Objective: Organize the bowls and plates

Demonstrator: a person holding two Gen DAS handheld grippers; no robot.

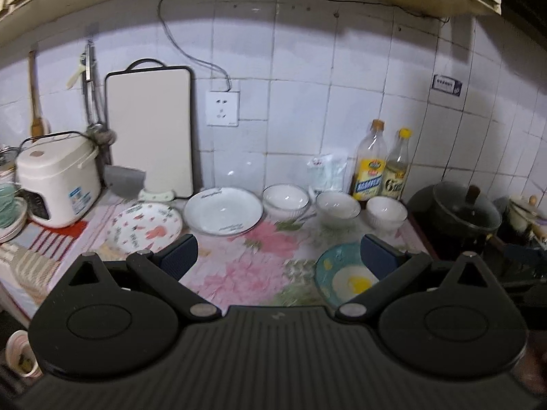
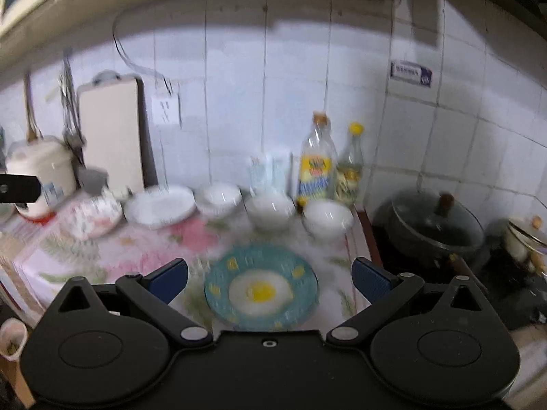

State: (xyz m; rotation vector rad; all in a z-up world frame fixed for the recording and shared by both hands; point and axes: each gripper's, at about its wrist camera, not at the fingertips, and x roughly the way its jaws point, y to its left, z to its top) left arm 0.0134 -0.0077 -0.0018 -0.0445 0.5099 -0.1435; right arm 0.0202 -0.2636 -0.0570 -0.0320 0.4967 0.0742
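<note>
My right gripper (image 2: 270, 282) is wide open and empty, with the teal egg plate (image 2: 261, 287) lying directly ahead between its fingers on the counter. My left gripper (image 1: 278, 256), also open, has this plate off to its right, so I judge the right one nearer.

Counter (image 1: 239, 266) runs along the wall. Far left stands a rice cooker (image 1: 56, 177), a cutting board (image 1: 150, 130) leaning on the wall to its right. Before the board lies a patterned plate (image 1: 147, 227); to its right a deep plate (image 1: 224, 210), then three bowls (image 1: 336, 208) in a row. Behind the bowls stand two bottles (image 1: 383, 165). An egg plate (image 2: 261, 287) lies nearest the front edge, before the bowls. A lidded pot (image 1: 465, 210) sits right of the counter.
</note>
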